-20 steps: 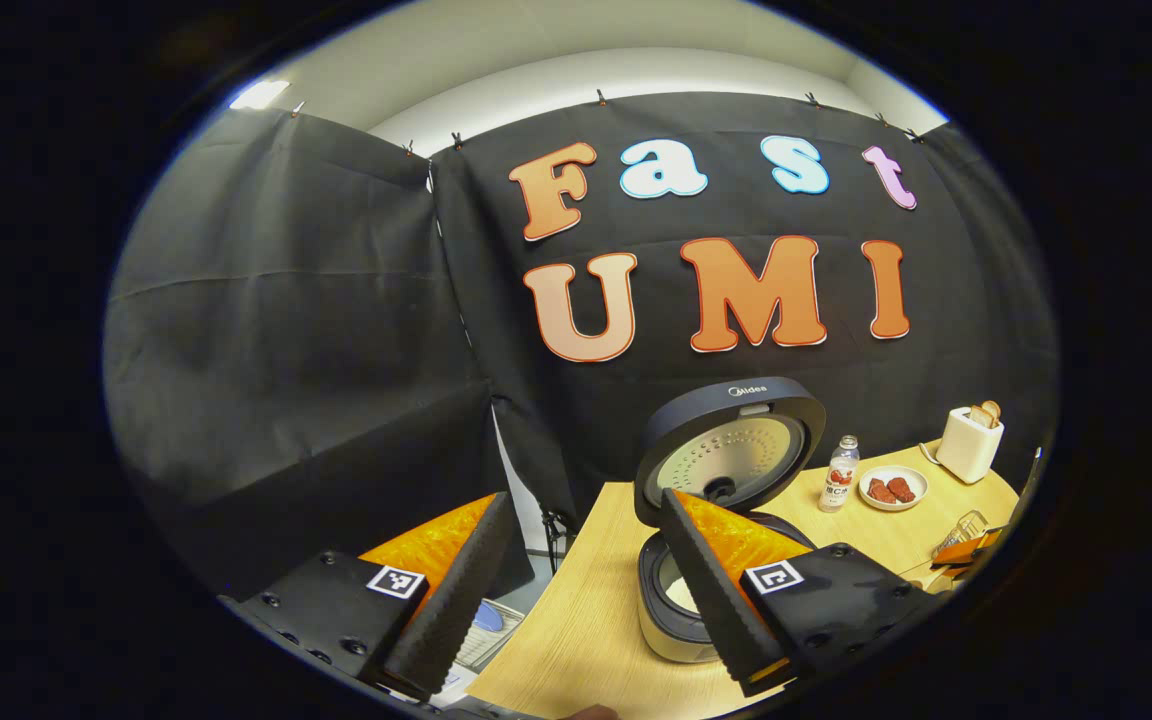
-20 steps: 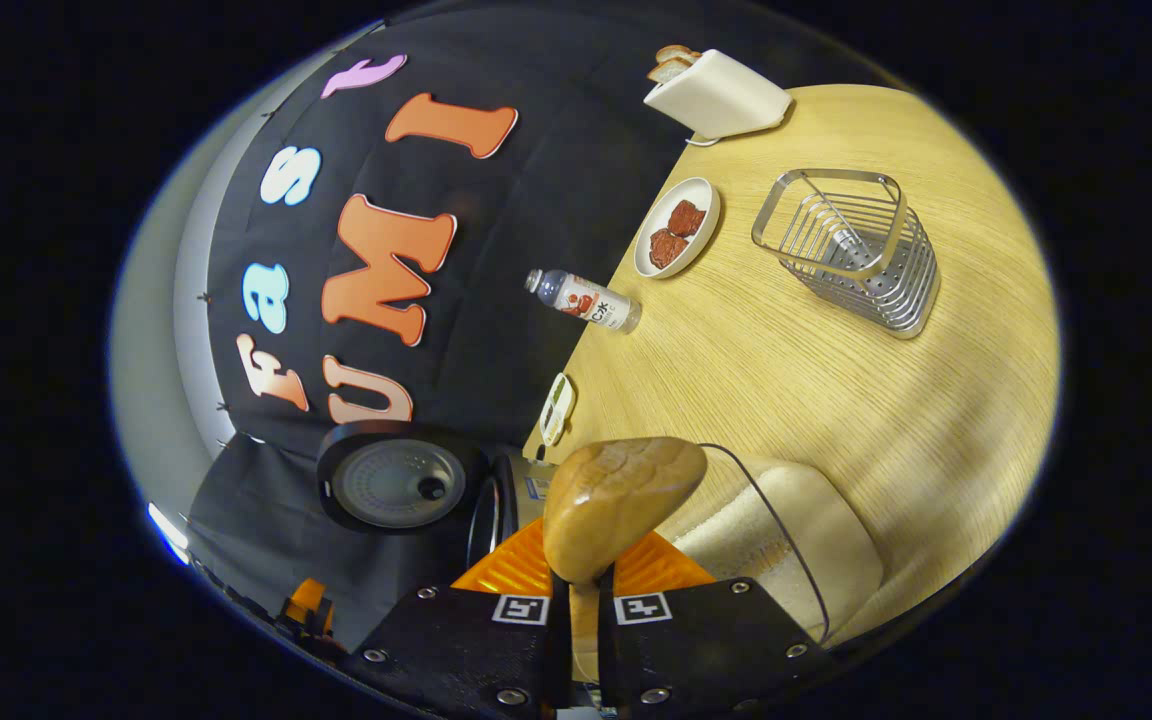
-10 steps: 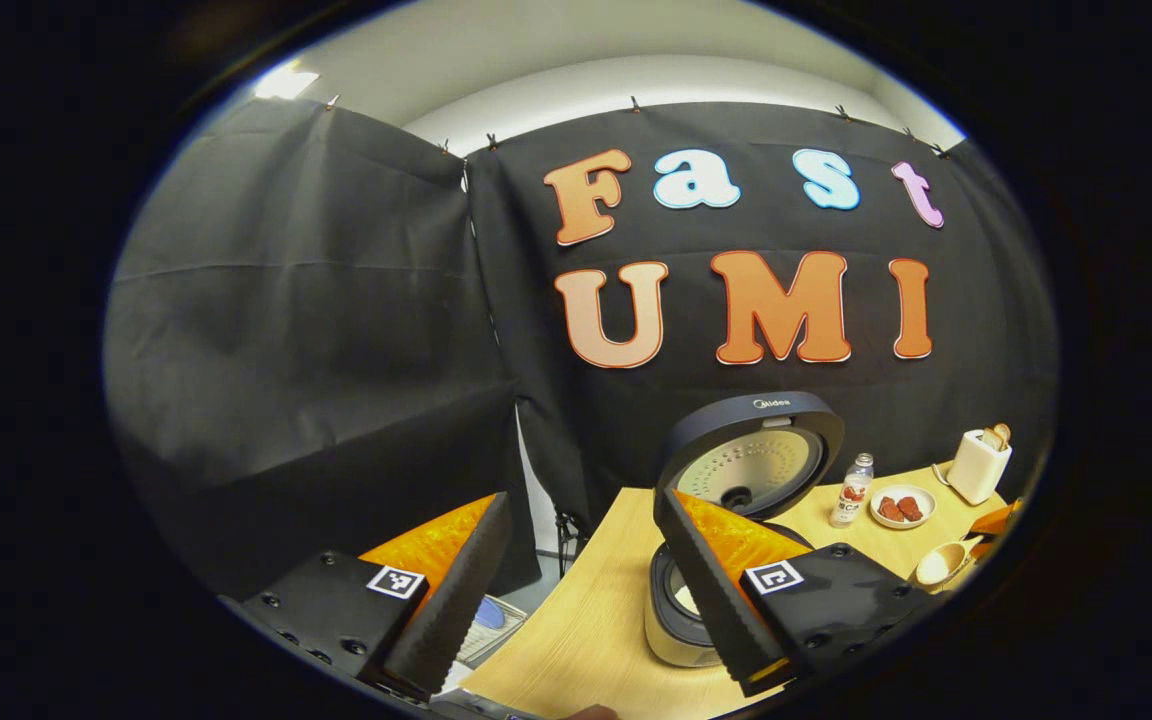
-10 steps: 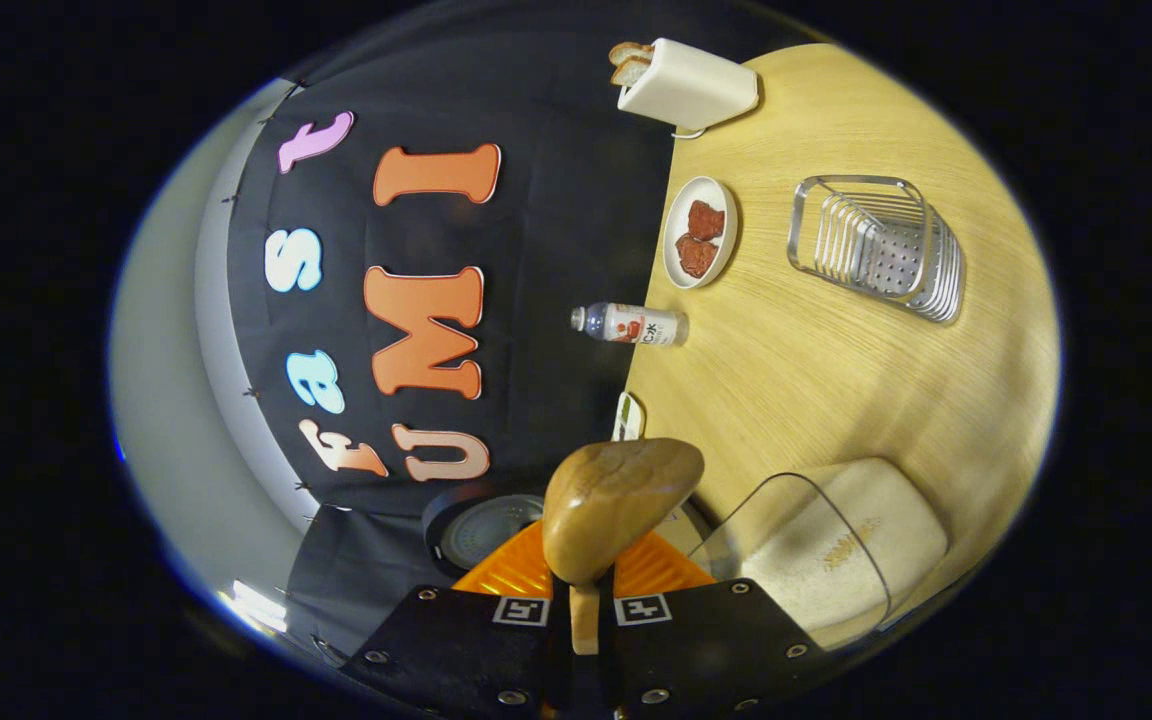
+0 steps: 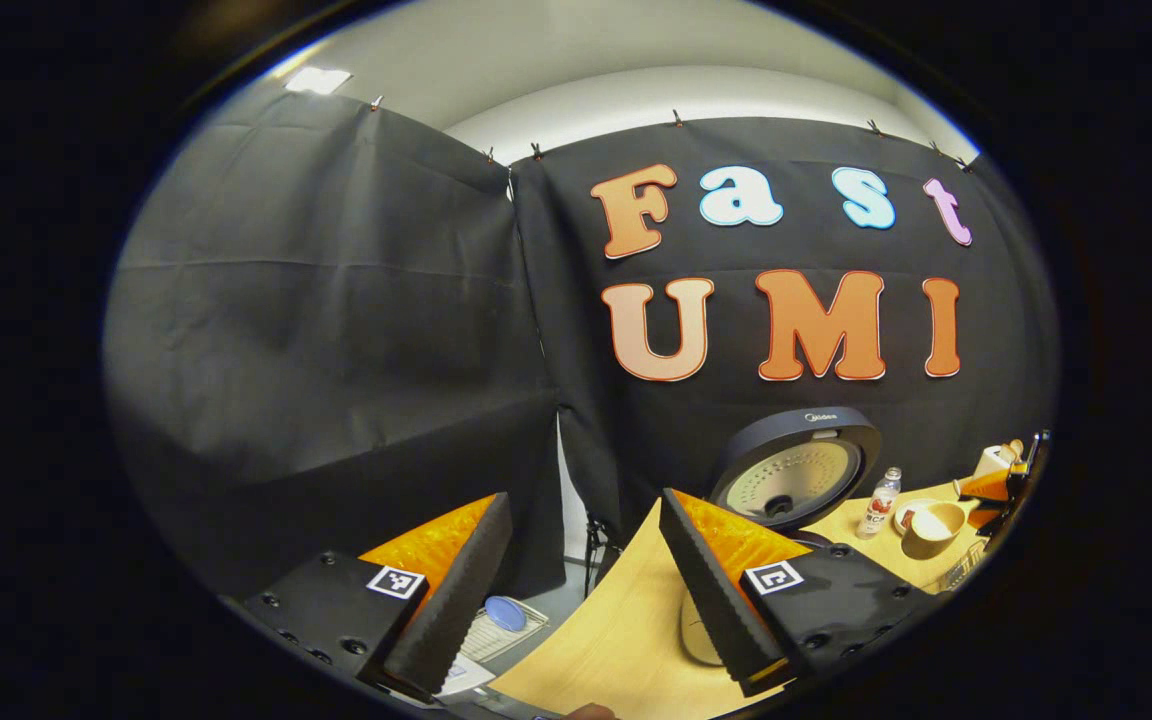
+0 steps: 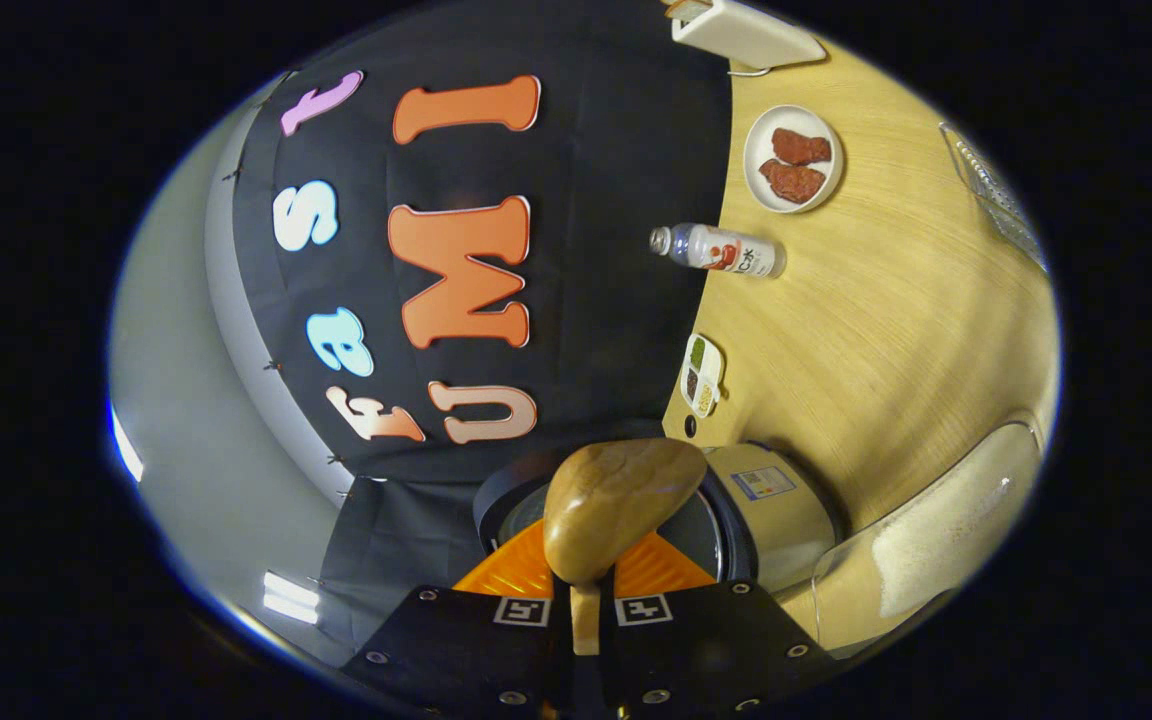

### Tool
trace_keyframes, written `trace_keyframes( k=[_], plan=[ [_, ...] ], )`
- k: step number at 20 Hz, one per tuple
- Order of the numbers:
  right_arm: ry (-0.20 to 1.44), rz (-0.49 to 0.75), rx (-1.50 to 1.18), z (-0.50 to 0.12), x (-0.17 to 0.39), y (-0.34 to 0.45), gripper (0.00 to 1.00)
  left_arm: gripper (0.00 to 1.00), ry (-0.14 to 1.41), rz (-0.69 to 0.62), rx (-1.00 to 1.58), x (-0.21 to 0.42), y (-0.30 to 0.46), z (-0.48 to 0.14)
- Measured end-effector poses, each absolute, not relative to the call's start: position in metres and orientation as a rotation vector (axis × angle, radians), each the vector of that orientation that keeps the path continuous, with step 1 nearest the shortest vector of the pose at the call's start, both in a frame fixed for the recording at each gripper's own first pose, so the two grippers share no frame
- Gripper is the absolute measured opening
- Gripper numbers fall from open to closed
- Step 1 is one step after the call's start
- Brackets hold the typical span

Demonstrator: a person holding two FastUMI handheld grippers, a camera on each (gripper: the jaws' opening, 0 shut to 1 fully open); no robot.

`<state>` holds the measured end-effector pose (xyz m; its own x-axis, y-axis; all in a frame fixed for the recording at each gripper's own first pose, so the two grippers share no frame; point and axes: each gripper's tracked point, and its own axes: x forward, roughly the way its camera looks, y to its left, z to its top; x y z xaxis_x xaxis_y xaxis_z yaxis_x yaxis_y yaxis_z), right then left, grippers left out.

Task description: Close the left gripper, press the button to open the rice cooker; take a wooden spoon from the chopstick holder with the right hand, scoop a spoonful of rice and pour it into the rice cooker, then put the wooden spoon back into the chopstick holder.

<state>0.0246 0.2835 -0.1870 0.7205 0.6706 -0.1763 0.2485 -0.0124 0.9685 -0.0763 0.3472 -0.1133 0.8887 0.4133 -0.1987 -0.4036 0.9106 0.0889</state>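
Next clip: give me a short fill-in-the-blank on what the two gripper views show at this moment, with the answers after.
1. The rice cooker has its lid ____.
2. The right gripper is shut on the handle of the wooden ____, which it holds in front of the cooker.
3. The fingers of the left gripper stand ____, with nothing between them.
4. The plate beside the bottle holds ____ reddish pieces of food.

Missing words: open; spoon; apart; two
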Motion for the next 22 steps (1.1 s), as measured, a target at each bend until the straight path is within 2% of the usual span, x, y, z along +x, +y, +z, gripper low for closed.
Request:
trace_keyframes(
  k=[1,2,3,8,12,21,22],
  plan=[
    [0.769,0.412,1.57,-0.181,0.03,0.293,0.1,1.0,0.21,0.43,0.047,-0.081,0.354,-0.108],
    [0.769,0.431,1.545,-0.178,0.034,0.302,0.1,0.94,0.201,0.439,0.053,-0.086,0.36,-0.103],
    [0.767,0.445,1.526,-0.174,0.04,0.31,0.1,1.0,0.192,0.452,0.067,-0.091,0.366,-0.098],
    [0.759,0.483,1.453,-0.161,0.067,0.338,0.1,1.0,0.154,0.505,0.135,-0.109,0.385,-0.075],
    [0.745,0.458,1.304,-0.168,0.088,0.351,0.09,1.0,0.146,0.528,0.128,-0.118,0.397,-0.072],
    [0.731,0.487,0.917,-0.188,0.086,0.383,0.1,1.0,0.105,0.539,0.135,-0.132,0.408,-0.055],
    [0.731,0.5,0.876,-0.189,0.084,0.388,0.1,0.97,0.103,0.541,0.136,-0.134,0.41,-0.054]
  ],
)
